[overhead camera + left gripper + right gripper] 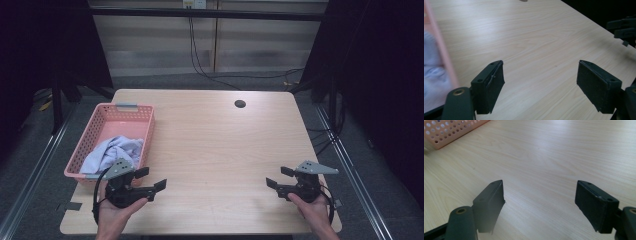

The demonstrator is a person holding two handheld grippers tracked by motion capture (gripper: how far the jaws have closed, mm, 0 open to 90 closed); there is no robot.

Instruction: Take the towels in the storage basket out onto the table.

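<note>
Pale lilac cloth (112, 152) bunched in pink basket (125, 111) at surface's (215, 145) left edge, left claw (151, 179) just beside basket's near corner, released, nothing between jaws, right claw (279, 178) well apart, near right edge, released, likewise unladen

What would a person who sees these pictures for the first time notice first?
The pink perforated plastic basket at the table's left edge stands out, with a crumpled pale lavender cloth lying inside it. On the near side of the light wooden table, the left hand-held gripper sits beside the basket and the right hand-held gripper is near the right corner, both with open, empty jaws.
</note>
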